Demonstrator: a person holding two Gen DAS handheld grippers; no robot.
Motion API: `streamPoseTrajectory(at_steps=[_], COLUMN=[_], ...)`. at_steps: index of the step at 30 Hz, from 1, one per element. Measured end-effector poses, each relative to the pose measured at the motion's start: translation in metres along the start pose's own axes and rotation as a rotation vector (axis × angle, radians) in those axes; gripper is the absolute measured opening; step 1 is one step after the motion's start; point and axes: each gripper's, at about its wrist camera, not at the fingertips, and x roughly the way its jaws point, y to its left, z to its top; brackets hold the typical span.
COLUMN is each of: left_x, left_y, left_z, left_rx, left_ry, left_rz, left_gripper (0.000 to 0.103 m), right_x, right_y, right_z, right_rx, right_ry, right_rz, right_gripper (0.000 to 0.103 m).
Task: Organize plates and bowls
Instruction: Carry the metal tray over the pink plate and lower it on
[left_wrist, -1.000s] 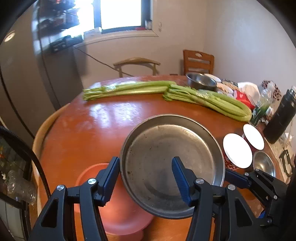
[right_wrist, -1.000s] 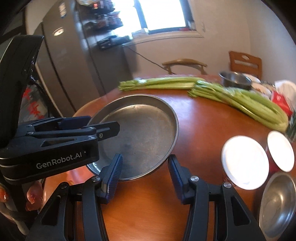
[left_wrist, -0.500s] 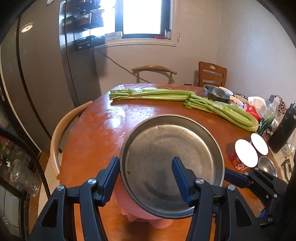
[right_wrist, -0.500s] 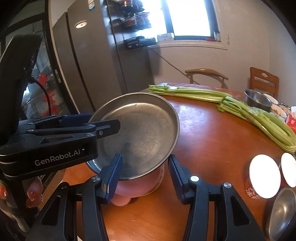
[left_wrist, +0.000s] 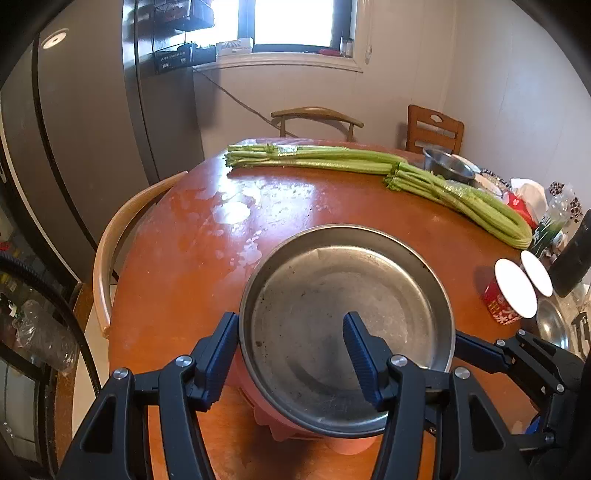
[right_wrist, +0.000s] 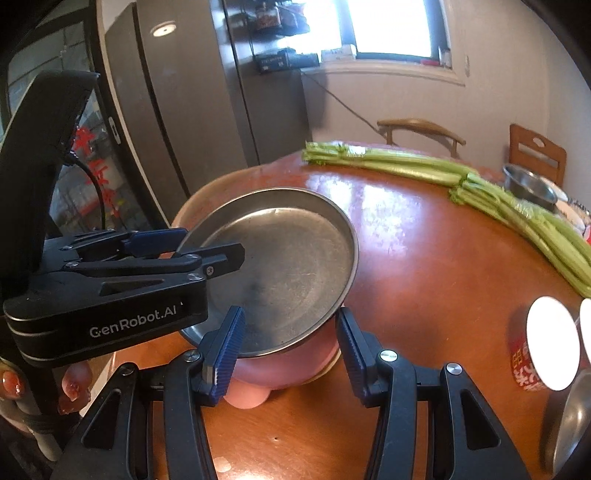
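A steel plate (left_wrist: 347, 325) is held over a pink bowl (right_wrist: 288, 369) near the front edge of the round wooden desk (left_wrist: 295, 206). The left gripper (left_wrist: 288, 354) is clamped on the plate's left rim, one finger under it and one on the inner face. The right gripper (right_wrist: 288, 343) straddles the plate's near rim and the bowl below; whether its pads press on either cannot be told. Seen from the right wrist, the left gripper (right_wrist: 207, 254) bites the plate's edge from the side. The pink bowl is mostly hidden under the plate. Celery bunches (left_wrist: 369, 162) lie across the far side of the desk, a steel bowl (left_wrist: 447, 166) just behind them. Red cups (left_wrist: 513, 295) with white lids and another steel bowl (right_wrist: 572, 417) sit at the right edge.
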Motion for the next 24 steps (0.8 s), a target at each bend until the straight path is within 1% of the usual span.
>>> streamPoseTrajectory(at_steps=[2,7,13,24], left_x=[0.005,0.018,0.029,0.037], left_y=[0.002,0.004,0.002,-0.001], left_z=[-0.002,-0.009,-0.013,-0.015], left_rx=[-0.005,0.002,0.006,0.020], left_ry=[0.009,0.039,0.063,0.074], left_rz=[-0.002,0.021,0.021,0.041], left_gripper=[0.058,0.058,0.058,0.058], right_x=[0.005,0.020,0.034,0.050], right_y=[0.000,0.000,-0.003,-0.004], right_z=[-0.003,-0.007,-0.012,-0.016], right_rx=[-0.002,-0.009,-0.008,-0.016], right_ry=[0.016,0.050,0.085,0.126], right_rz=[-0.001,0.004,0.002,0.002], right_gripper=[0.054,0.054,0.054,0.054])
